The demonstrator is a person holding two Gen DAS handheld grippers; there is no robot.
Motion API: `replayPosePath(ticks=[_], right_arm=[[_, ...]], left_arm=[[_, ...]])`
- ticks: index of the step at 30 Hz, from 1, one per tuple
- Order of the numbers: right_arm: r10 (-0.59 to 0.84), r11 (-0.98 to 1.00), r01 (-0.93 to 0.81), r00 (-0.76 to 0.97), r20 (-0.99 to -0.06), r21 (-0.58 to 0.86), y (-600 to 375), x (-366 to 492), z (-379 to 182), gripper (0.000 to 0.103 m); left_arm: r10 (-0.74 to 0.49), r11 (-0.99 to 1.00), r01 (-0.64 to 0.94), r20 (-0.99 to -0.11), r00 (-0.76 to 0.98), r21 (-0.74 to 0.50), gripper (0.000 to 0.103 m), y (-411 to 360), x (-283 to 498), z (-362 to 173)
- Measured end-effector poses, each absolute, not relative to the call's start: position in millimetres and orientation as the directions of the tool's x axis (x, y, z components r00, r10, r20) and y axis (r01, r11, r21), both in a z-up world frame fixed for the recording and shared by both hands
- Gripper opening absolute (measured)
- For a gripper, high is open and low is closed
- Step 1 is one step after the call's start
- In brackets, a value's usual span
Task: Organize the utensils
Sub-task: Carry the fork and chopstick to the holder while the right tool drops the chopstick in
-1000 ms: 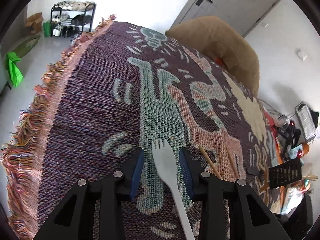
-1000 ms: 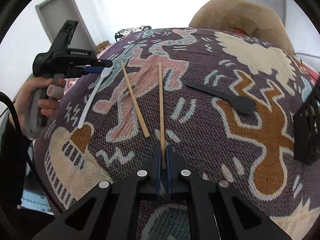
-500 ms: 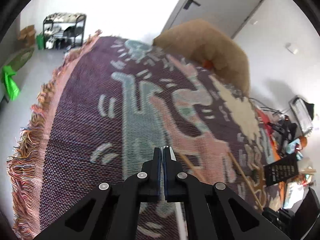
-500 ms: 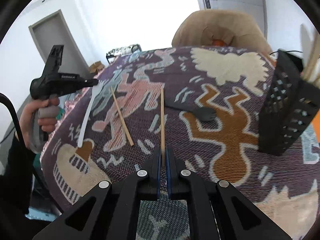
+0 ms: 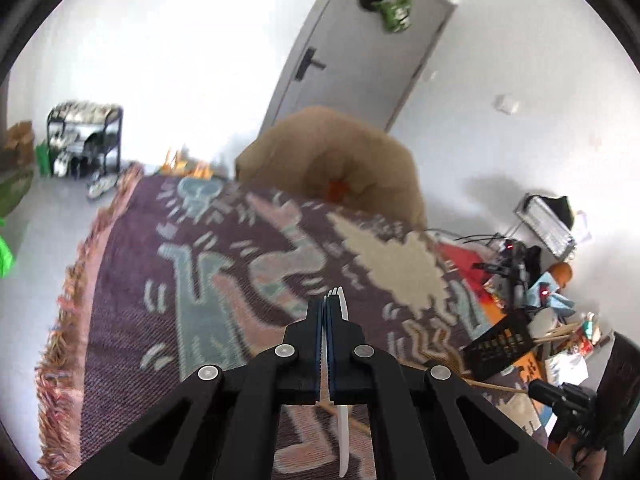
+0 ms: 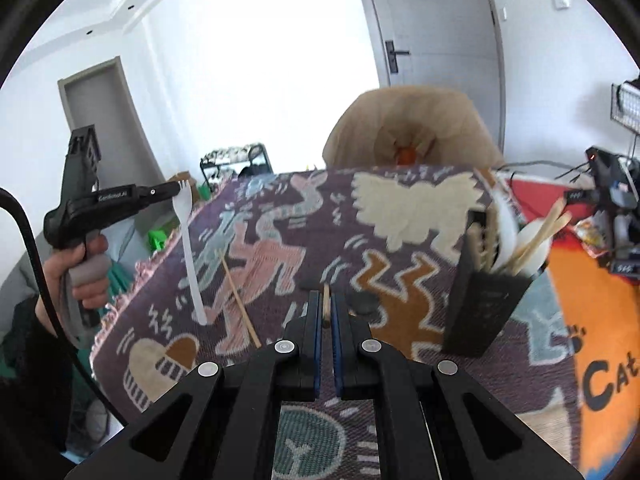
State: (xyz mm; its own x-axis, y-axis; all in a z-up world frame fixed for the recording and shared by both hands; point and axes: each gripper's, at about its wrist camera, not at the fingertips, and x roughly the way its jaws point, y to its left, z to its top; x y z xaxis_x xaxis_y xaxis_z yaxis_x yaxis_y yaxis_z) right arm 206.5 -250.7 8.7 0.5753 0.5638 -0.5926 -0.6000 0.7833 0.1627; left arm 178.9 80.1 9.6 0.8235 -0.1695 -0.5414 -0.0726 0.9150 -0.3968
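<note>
My left gripper (image 5: 325, 304) is shut on a white plastic fork (image 5: 343, 432), lifted above the patterned blanket; in the right wrist view the fork (image 6: 188, 248) hangs handle-down from the left gripper (image 6: 176, 190). My right gripper (image 6: 326, 308) is shut on a wooden chopstick (image 6: 326, 304), raised off the blanket. A second chopstick (image 6: 240, 300) lies on the blanket to the left. A black spoon (image 6: 362, 302) lies just beyond my right fingertips. The black mesh utensil holder (image 6: 486, 300) stands to the right, holding wooden and white utensils; it also shows in the left wrist view (image 5: 500, 350).
The blanket (image 6: 400, 208) covers the table; its fringed edge (image 5: 68, 320) runs along the left. A tan cushioned chair (image 6: 408, 128) stands at the far side. Cluttered electronics and cables (image 5: 516, 264) sit at the right. An orange mat (image 6: 592, 300) lies beyond the holder.
Both grippers have lifted and tilted up with their utensils. The left gripper closed on the fork a second ago and raised it. The right carried its chopstick nearer the holder.
</note>
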Motion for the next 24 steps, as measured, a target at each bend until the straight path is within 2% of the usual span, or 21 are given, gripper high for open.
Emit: replayPosePath(ticks=[18,24], right_arm=[[0.472,0.847,-0.531,0.783,-0.406,-0.040,-281.1,202.8,145.7,0.005],[0.412,0.866,-0.489,0.816,-0.405,-0.104,-283.9,212.9,168.0,0.005]], left_arm=[[-0.275,0.927,0.161,-0.320,0.907,-0.340,0.001,-4.2,184.5,98.0],[-0.304,0.923,0.209,-0.279,0.911,-0.323,0.001,-27.7,194.6,117.6]])
